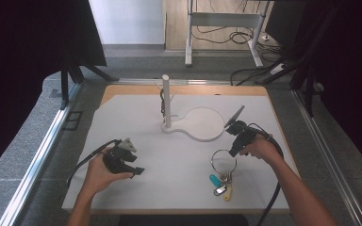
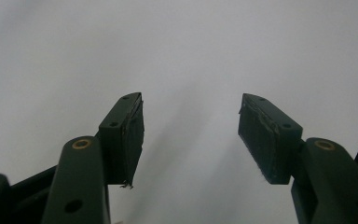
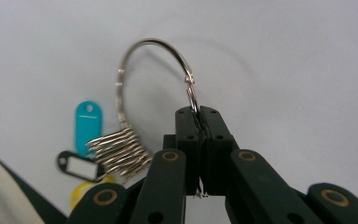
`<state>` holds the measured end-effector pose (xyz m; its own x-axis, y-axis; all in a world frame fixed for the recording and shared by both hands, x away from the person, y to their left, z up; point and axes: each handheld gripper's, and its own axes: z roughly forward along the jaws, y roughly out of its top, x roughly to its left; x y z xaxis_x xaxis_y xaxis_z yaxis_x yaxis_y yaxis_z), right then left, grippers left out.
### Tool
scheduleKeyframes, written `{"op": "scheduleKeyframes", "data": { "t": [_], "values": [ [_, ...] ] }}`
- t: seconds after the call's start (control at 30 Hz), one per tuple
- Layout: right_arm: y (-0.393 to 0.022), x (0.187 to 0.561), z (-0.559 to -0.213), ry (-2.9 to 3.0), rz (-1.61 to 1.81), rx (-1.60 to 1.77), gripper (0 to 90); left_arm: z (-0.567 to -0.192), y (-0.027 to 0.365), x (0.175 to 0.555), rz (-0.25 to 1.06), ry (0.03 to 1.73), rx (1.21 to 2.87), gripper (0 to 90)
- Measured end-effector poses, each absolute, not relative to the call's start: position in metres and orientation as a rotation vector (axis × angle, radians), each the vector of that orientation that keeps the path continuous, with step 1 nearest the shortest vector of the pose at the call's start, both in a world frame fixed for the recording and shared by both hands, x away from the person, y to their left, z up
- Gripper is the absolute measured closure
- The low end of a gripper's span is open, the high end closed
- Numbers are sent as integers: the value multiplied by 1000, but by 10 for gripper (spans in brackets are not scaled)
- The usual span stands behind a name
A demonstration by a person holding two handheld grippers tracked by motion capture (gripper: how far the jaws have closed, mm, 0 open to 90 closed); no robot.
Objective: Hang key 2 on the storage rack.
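Shiny steel key ring (image 3: pixel 140 70) in right claw's (image 3: pixel 199 112) black pads.

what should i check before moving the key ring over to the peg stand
1. Right gripper shut on the key ring: ok, the jaws pinch the wire by its clasp.
2. Keys and tags hanging free: cannot tell, the bunch looks close to the white mat.
3. Peg stand upright: ok.
4. Path across the mat to the stand clear: ok.
5. Left gripper out of the way: ok, open with nothing between the jaws.
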<state>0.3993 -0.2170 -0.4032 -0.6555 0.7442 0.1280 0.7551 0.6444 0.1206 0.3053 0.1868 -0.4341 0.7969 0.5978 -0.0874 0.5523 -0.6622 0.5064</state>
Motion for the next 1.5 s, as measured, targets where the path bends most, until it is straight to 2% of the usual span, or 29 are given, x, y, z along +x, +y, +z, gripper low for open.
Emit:
{"op": "scheduleKeyframes", "data": {
  "t": [1.13, 1.5],
  "values": [
    [-206, 416, -283, -2909, -401, -1181, 879, -432, 191, 305, 117, 846, 2443, 412],
    [-196, 424, -273, -2915, -409, -1156, 879, -430, 193, 305, 125, 848, 2436, 413]
  ]
}}
